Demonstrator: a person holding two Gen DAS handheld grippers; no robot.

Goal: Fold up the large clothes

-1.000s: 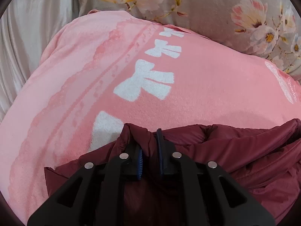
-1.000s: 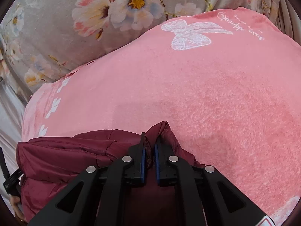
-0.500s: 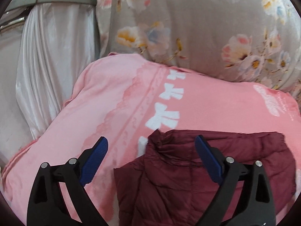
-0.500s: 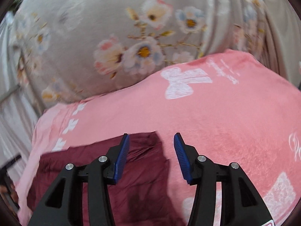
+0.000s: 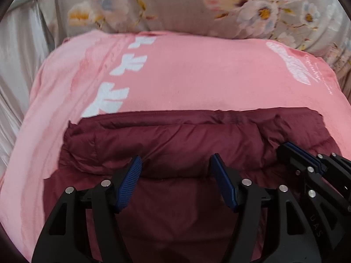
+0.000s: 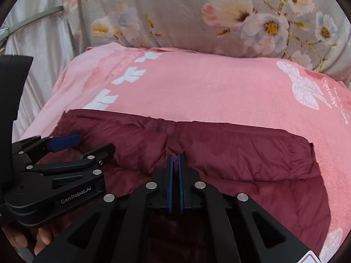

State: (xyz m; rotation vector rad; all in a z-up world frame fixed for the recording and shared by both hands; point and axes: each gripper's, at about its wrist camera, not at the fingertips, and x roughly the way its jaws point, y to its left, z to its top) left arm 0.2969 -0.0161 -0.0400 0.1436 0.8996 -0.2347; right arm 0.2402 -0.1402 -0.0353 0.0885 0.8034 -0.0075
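Note:
A dark red puffer jacket [image 5: 179, 140] lies folded flat on a pink blanket [image 5: 197, 79]; it also shows in the right wrist view [image 6: 230, 153]. My left gripper [image 5: 176, 164] is open and empty, its blue pads just above the jacket's folded top layer. My right gripper [image 6: 175, 160] is shut with nothing between its pads, hovering over the jacket's middle near the collar seam. In the left wrist view the right gripper [image 5: 302, 153] sits at the right edge. In the right wrist view the left gripper [image 6: 72, 145] shows at the left, open.
A grey floral pillow or cover [image 6: 197, 15] stands behind the pink blanket [image 6: 208, 87]. A pale satin curtain [image 5: 15, 54] hangs at the left. The blanket's edge drops off at the left.
Both grippers let go of the jacket's top edge and drew back. The left stays open; the right opened, then shut empty. The jacket now lies folded flat.

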